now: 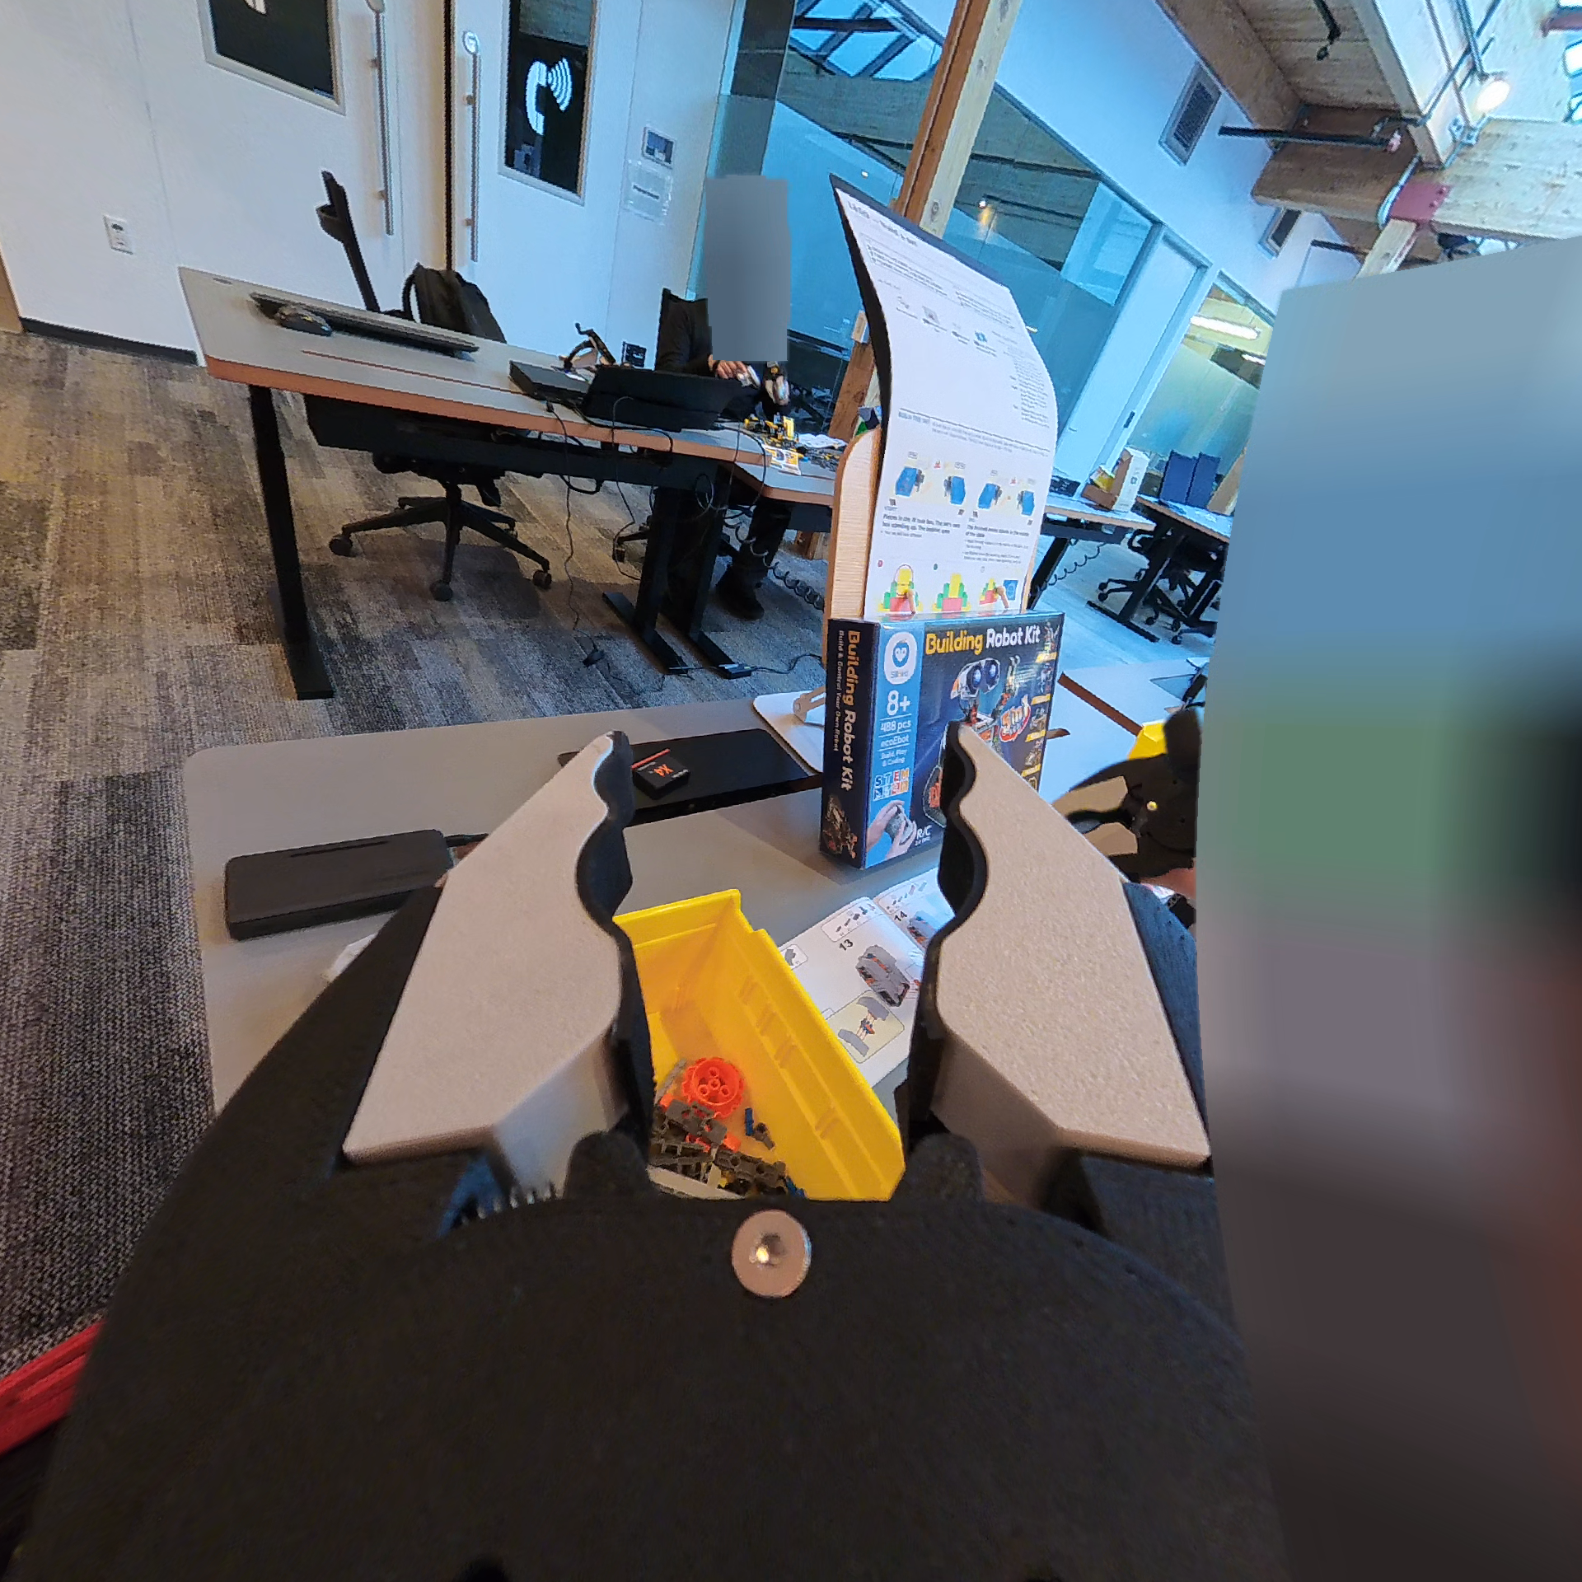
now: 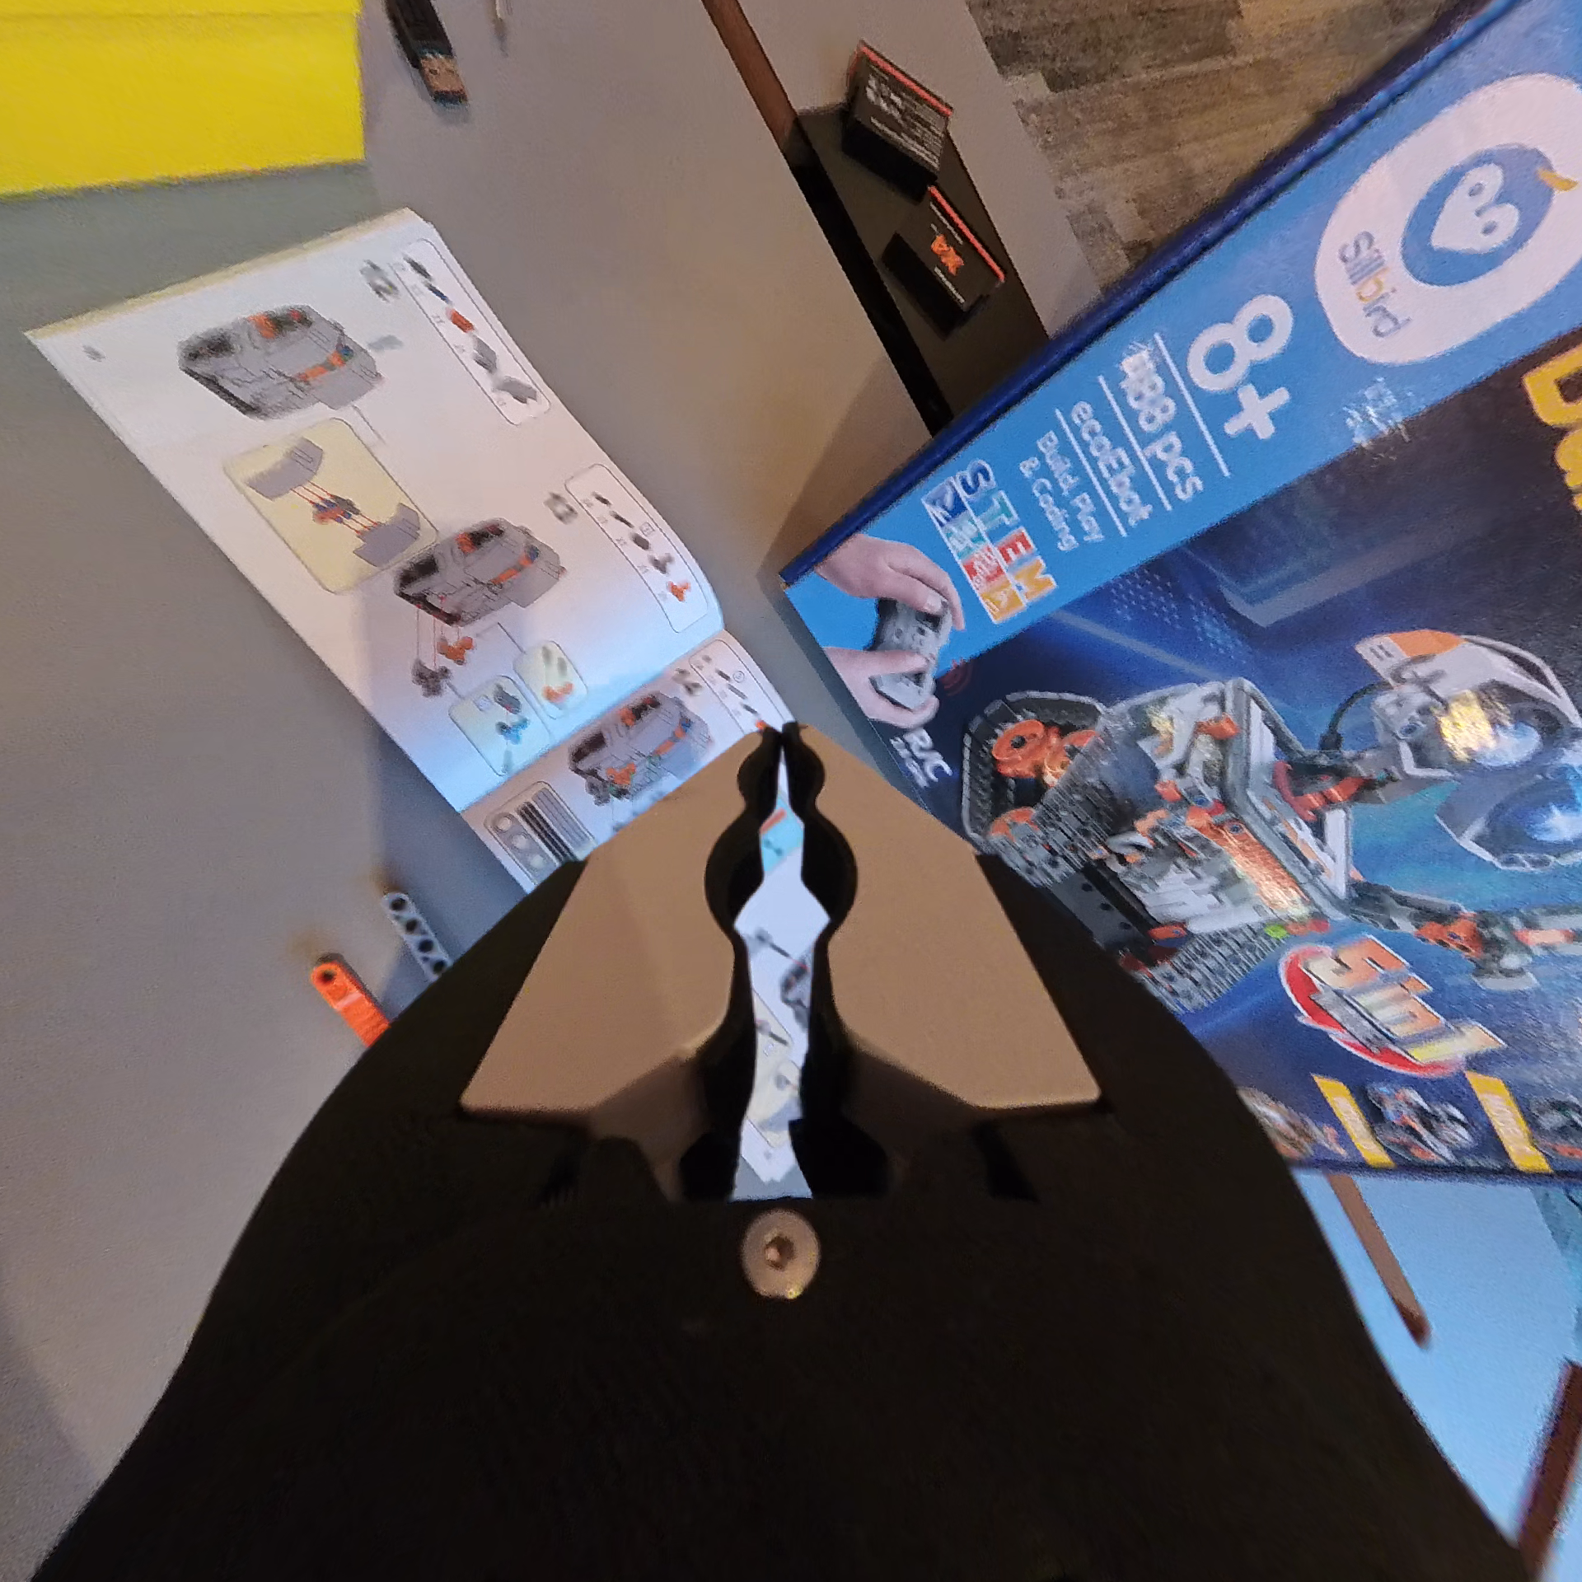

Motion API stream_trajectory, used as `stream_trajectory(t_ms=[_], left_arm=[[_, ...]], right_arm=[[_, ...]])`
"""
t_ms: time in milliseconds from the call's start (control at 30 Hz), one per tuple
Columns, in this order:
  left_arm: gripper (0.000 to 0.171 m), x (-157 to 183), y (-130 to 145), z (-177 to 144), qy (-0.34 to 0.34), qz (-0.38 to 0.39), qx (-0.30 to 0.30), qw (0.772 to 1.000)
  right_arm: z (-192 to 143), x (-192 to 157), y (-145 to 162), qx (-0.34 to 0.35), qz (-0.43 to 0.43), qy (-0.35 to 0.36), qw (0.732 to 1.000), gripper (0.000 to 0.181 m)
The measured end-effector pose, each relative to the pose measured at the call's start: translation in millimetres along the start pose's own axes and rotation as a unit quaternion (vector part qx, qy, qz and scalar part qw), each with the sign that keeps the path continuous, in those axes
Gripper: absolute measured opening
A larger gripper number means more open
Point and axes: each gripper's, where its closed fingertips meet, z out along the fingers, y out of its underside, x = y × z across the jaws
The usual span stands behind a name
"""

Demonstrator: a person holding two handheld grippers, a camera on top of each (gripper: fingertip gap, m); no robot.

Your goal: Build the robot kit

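My left gripper [image 1: 783, 753] is open and empty, held above a yellow bin [image 1: 753, 1002] that holds small grey, orange and blue building parts [image 1: 710, 1113]. An open instruction booklet [image 1: 865, 967] lies beside the bin. A blue robot kit box [image 1: 942, 736] stands upright behind it. My right gripper [image 2: 789, 730] is shut with its tips touching and nothing between them, above the lower edge of the booklet [image 2: 411, 514], next to the kit box [image 2: 1241, 642]. An orange beam [image 2: 347, 1010] and a grey beam [image 2: 419, 929] lie on the table left of it.
A grey table [image 1: 385, 788] carries a black flat device [image 1: 334, 873], a black strip with a small black box [image 1: 659, 775] and a stand with a printed sheet [image 1: 959, 402]. A yellow bin corner [image 2: 171, 86] shows at top left. A person sits at a far desk [image 1: 428, 359]. About 45 centimeters separates my left fingertips from my right.
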Motion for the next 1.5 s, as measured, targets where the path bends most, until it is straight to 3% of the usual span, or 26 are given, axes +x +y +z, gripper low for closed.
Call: stream_trajectory(t_ms=[200, 533, 733, 833, 900, 1167, 1500], left_arm=[[0.07, -7.4, -10.8, -14.5, -0.006, -0.011, 0.031, 0.999], [0.07, -5.5, -11.7, -18.2, -0.002, -0.008, 0.033, 0.999], [0.07, -8.7, -15.5, -23.6, -0.003, -0.013, 0.044, 0.999], [0.069, -8.9, -15.2, -22.4, -0.002, -0.013, 0.044, 0.999], [0.069, -11.2, -13.6, -23.5, -0.01, -0.013, 0.04, 0.999], [0.069, -16.0, -20.1, -34.6, -0.008, -0.018, 0.059, 0.998], [0.068, -16.0, -19.2, -37.8, -0.003, -0.014, 0.065, 0.998]], right_arm=[[-11.4, -46.6, -52.1, 0.099, -0.003, -0.093, 0.991, 0.0], [-11.0, -114.3, -92.5, 0.139, -0.019, -0.229, 0.963, 0.0], [-4.2, -163.2, -159.5, 0.178, -0.064, -0.311, 0.931, 0.006], [15.2, -186.7, -190.6, 0.138, -0.102, -0.322, 0.931, 0.008], [42.7, -190.8, -200.3, 0.063, -0.11, -0.293, 0.948, 0.01], [106.7, -220.5, -196.7, -0.144, -0.136, -0.328, 0.923, 0.013], [117.9, -221.3, -180.6, -0.2, -0.138, -0.34, 0.909, 0.012]])
